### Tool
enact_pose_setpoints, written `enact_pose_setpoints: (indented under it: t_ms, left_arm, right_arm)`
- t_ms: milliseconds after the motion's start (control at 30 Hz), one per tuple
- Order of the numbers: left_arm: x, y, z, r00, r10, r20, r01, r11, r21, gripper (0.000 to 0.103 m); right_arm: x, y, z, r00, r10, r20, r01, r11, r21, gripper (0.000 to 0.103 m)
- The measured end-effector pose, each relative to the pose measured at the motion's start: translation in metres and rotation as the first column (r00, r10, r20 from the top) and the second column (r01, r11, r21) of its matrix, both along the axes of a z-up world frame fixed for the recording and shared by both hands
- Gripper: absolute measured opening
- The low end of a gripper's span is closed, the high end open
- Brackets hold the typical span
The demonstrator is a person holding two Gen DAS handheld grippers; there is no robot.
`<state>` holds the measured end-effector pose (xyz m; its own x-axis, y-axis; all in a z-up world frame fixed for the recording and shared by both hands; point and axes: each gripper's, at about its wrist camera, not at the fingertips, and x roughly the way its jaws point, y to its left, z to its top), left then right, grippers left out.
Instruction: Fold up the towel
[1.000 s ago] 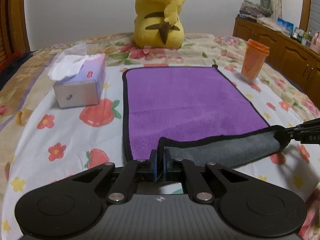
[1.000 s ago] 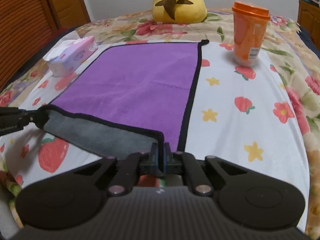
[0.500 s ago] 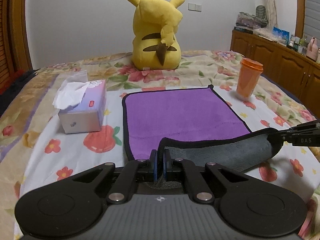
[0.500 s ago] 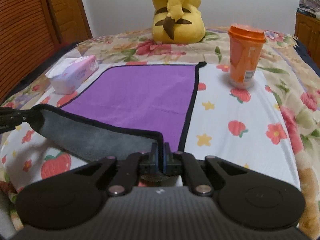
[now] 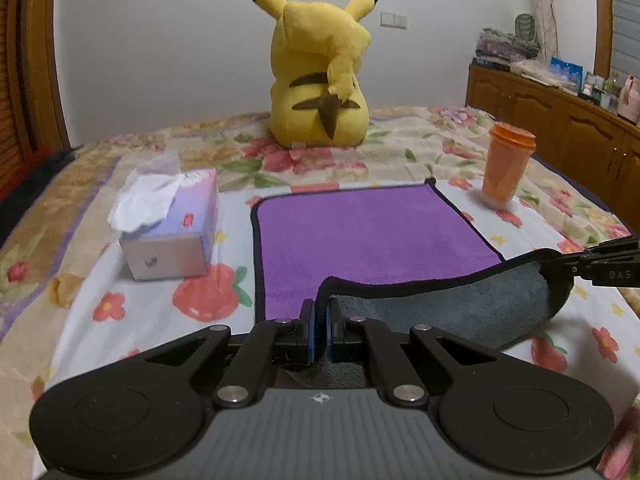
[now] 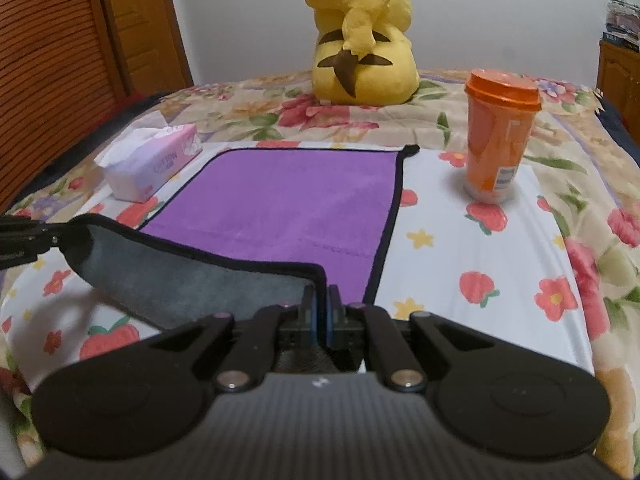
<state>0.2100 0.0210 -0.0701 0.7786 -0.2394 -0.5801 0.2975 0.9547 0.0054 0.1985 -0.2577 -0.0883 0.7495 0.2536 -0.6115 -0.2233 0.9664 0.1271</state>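
Observation:
A purple towel (image 5: pixel 360 236) (image 6: pixel 288 200) with black trim and a grey underside lies on the flowered bed. Its near edge is lifted off the bedding and turned over, showing the grey underside (image 5: pixel 452 308) (image 6: pixel 180 280). My left gripper (image 5: pixel 319 320) is shut on the towel's near left corner. My right gripper (image 6: pixel 320 306) is shut on the near right corner. In the left wrist view the right gripper (image 5: pixel 608 262) shows at the right edge, clamping its corner. In the right wrist view the left gripper (image 6: pixel 24 236) enters at the left edge.
A tissue box (image 5: pixel 168 228) (image 6: pixel 152 168) sits left of the towel. An orange lidded cup (image 5: pixel 506 168) (image 6: pixel 498 140) stands to its right. A yellow plush toy (image 5: pixel 320 80) (image 6: pixel 360 40) sits behind the towel. Wooden cabinets (image 5: pixel 560 128) line the right wall.
Both grippers have tilted upward, still holding the corners, so more of the room and plush toy shows. The towel's lifted near edge has risen a little higher off the bed.

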Motion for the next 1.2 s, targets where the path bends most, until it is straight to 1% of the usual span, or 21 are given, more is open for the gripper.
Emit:
enact_pose_setpoints:
  t_ms: [200, 533, 900, 1200]
  left_arm:
    - [0.005, -0.005, 0.005, 0.999, -0.008, 0.032, 0.008, 1.0, 0.011, 0.008]
    - [0.014, -0.009, 0.009, 0.999, -0.004, 0.052, 0.003, 1.0, 0.012, 0.008]
    - [0.024, -0.01, 0.015, 0.997, 0.002, 0.073, -0.002, 1.0, 0.005, 0.008]
    - [0.035, -0.01, 0.013, 0.997, 0.004, 0.079, -0.004, 1.0, 0.01, 0.008]
  right_arm:
    - [0.0, 0.001, 0.008, 0.999, 0.012, 0.038, -0.012, 1.0, 0.003, 0.005]
    - [0.003, 0.004, 0.017, 0.996, 0.033, 0.086, -0.031, 0.999, -0.02, 0.005]
    - [0.011, 0.001, 0.018, 0.992, 0.043, 0.115, -0.041, 0.999, -0.026, 0.005]
    - [0.022, -0.001, 0.011, 0.993, 0.046, 0.106, -0.042, 0.998, -0.043, 0.005]
